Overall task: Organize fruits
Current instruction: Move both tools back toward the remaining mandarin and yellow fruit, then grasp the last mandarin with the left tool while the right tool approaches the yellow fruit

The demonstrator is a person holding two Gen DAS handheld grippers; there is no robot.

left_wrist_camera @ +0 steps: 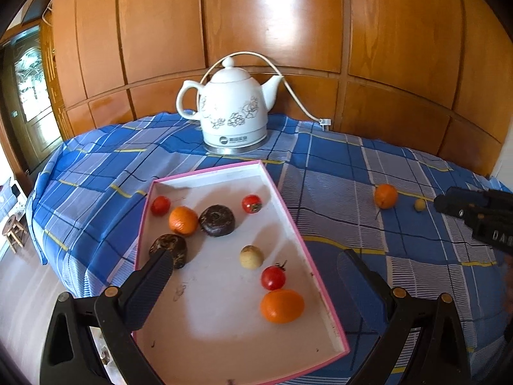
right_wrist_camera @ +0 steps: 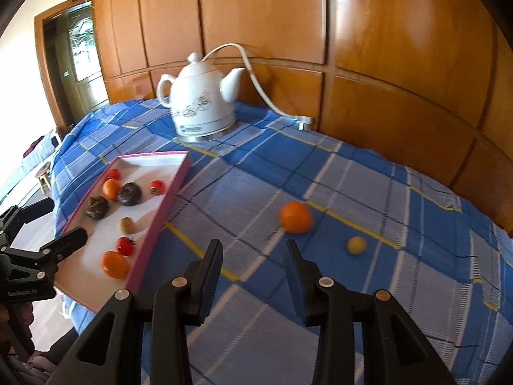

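Observation:
A pink-rimmed white tray (left_wrist_camera: pixel 283 202) (right_wrist_camera: pixel 173 189) lies on the blue checked cloth. It holds two oranges (left_wrist_camera: pixel 282 305), three small red fruits (left_wrist_camera: pixel 273 277), two dark brown fruits (left_wrist_camera: pixel 217 219) and a pale round fruit (left_wrist_camera: pixel 251 256). An orange (right_wrist_camera: pixel 296 217) (left_wrist_camera: pixel 385 195) and a small yellow fruit (right_wrist_camera: pixel 356 245) (left_wrist_camera: pixel 419 204) lie loose on the cloth. My left gripper (left_wrist_camera: pixel 253 272) is open and empty above the tray's near part. My right gripper (right_wrist_camera: pixel 253 250) is open and empty over the cloth, just short of the loose orange.
A white ceramic kettle (left_wrist_camera: pixel 229 109) (right_wrist_camera: pixel 200 101) with a cord and plug (left_wrist_camera: pixel 325 122) stands at the back against the wooden panel wall. The table edge falls off at the left, with a small wooden stool (left_wrist_camera: pixel 14 229) on the floor.

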